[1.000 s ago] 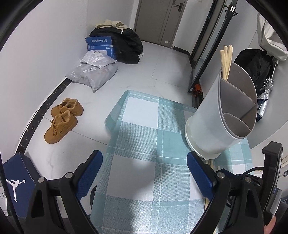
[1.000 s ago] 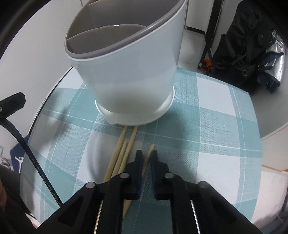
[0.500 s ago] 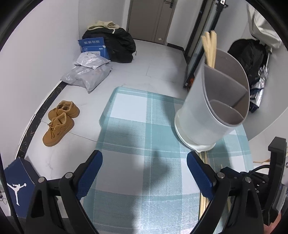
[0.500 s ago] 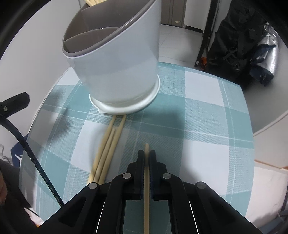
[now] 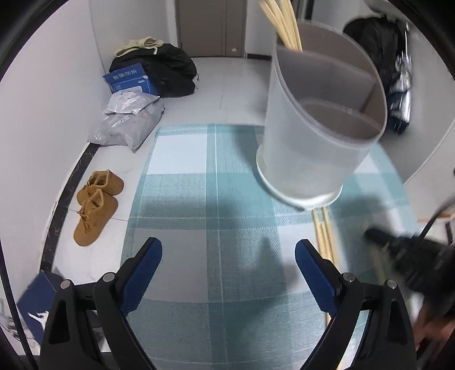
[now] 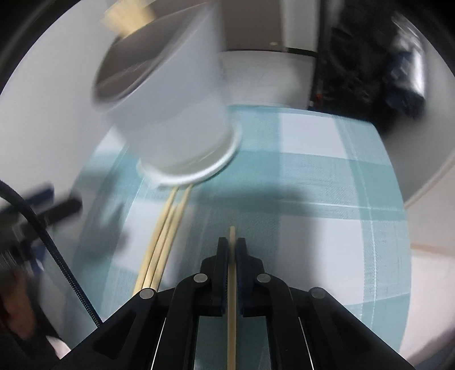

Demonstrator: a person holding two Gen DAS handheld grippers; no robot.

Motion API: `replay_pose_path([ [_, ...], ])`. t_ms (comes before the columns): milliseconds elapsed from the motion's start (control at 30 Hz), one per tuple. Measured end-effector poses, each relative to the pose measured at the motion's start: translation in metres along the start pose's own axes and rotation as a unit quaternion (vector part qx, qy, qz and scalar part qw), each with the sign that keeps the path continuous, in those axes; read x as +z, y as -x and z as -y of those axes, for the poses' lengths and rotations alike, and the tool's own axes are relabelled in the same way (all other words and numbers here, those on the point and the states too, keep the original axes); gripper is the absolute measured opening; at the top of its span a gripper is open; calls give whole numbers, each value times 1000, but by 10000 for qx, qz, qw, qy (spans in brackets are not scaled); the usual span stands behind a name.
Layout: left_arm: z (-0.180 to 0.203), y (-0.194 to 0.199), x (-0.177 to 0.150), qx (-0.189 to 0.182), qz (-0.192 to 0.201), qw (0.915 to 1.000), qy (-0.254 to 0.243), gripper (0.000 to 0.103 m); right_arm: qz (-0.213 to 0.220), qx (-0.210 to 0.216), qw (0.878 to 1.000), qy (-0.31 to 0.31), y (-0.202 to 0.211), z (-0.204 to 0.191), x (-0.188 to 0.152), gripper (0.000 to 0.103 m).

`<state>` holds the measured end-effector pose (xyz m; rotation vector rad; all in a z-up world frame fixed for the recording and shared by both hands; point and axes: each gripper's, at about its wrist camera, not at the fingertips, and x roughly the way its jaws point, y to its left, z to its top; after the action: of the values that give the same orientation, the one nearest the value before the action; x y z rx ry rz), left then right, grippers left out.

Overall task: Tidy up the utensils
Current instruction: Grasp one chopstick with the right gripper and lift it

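Observation:
A white utensil holder [image 5: 318, 133] with grey divided compartments stands on the teal checked tablecloth [image 5: 216, 199]; several chopsticks [image 5: 284, 22] stick out of its far compartment. It also shows blurred in the right wrist view [image 6: 170, 113]. My right gripper [image 6: 232, 244] is shut on one chopstick [image 6: 231, 284], held above the cloth. Three loose chopsticks [image 6: 162, 227] lie on the cloth in front of the holder, also seen in the left wrist view [image 5: 324, 236]. My left gripper [image 5: 227, 264] is open and empty over the cloth. The right gripper [image 5: 403, 250] appears blurred at the right.
On the floor to the left lie tan shoes [image 5: 96, 205], grey parcels [image 5: 128, 122], a blue box [image 5: 128, 79] and a black bag [image 5: 167, 68]. Another dark bag [image 6: 398, 71] is beyond the table's far right edge.
My right gripper has lifted one chopstick off the cloth and drawn back from the holder. My left gripper has swung right, so the holder sits nearer the view's centre.

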<state>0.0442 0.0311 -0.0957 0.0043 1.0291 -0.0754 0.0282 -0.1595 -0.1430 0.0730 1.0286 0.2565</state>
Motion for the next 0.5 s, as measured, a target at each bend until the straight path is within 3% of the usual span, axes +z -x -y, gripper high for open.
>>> replay_pose_path([
  [167, 15, -3, -4, -150, -104, 9997, -160, 93, 340, 593, 9917, -1093, 17, 45, 15, 4],
  [267, 32, -3, -5, -95, -58, 9985, -535, 93, 598, 913, 9826, -1501, 30, 67, 18, 4],
  [367, 47, -7, -8, 8, -133, 9964, -831, 93, 778, 1097, 9764, -1690, 40, 81, 22, 4],
  [500, 50, -16, -11, 44, -364, 9962, -789, 93, 960, 1268, 9715, -1758, 53, 90, 21, 4],
])
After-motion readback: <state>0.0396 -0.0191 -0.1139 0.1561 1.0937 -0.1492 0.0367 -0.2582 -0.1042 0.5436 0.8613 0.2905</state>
